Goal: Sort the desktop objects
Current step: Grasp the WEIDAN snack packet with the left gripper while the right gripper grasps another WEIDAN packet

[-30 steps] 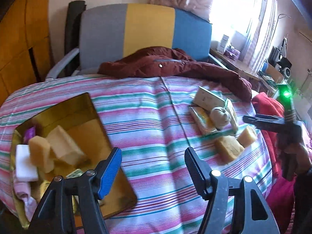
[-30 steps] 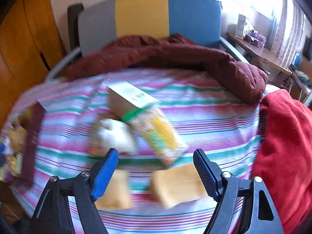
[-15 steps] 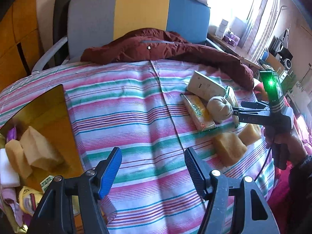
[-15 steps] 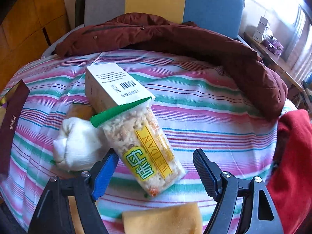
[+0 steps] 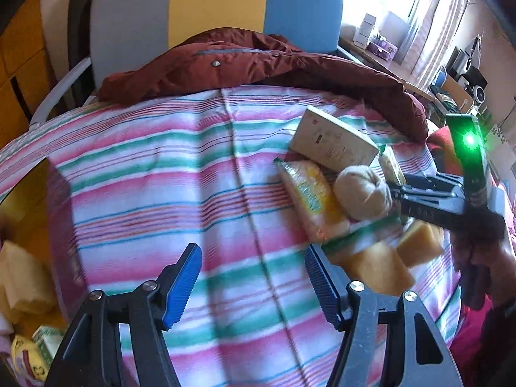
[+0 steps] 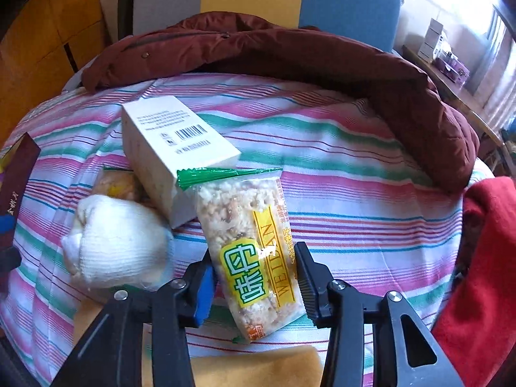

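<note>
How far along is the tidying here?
Partly done: yellow sponges already lie in the gold tray. Now the right gripper is closing around the clear rice-cracker packet. Still on the striped cloth: white box, rolled white sock, more sponges.

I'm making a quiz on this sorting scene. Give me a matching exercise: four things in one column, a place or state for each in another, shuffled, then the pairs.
Things:
1. snack packet
2. white box
3. rolled sock
4. left claw

Places or states:
A. open above bare striped cloth
B. between the closing right claw pads
C. left of the packet
D. behind the packet, barcode up

Pairs: 1-B, 2-D, 3-C, 4-A
</note>
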The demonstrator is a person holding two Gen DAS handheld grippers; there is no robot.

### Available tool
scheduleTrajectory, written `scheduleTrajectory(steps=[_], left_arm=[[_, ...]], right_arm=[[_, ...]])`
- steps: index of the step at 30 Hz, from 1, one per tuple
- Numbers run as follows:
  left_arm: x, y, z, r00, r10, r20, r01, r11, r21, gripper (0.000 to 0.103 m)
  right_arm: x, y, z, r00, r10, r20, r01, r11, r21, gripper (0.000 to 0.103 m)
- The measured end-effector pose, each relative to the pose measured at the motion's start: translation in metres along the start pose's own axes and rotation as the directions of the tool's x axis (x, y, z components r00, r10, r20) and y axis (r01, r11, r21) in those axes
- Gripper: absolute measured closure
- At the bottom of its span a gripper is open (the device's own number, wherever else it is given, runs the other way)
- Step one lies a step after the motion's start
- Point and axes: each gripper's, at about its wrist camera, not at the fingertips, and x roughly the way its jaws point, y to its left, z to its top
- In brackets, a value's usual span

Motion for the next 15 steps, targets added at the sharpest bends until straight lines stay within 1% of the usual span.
scheduleTrajectory(steps=[2, 7, 9, 13, 15], left_arm=[[0.009, -0.008, 0.007, 1.0, -0.002, -0.005, 0.002, 1.0, 0.007, 0.036], [0.04, -0.028, 0.022, 0.999, 0.037, -0.04, -0.035, 0.998, 0.051, 0.036], [0.051, -0.032, 0.028, 0.998, 0.017, -0.061, -0.015, 0.999, 0.036, 0.034], [0.061, -0.041, 0.036, 0.998, -0.023, -0.057, 0.025, 0.999, 0.022, 0.032], [0.066, -0.047, 0.039, 0.998, -0.025, -0.054, 0.027, 0.999, 0.036, 0.026]], right_arm=[[0.001, -0.002, -0.001, 1.0, -0.004, -0.009, 0.004, 1.0, 0.004, 0.057], [0.0, -0.002, -0.003, 1.0, 0.007, -0.017, -0.007, 1.0, 0.008, 0.057], [0.002, -0.006, -0.003, 1.0, 0.016, -0.019, -0.015, 1.0, 0.016, 0.057], [0.004, -0.012, -0.004, 0.999, 0.031, -0.031, -0.03, 0.999, 0.043, 0.057], [0.004, -0.015, -0.004, 0.999, 0.032, -0.032, -0.03, 0.998, 0.059, 0.057]])
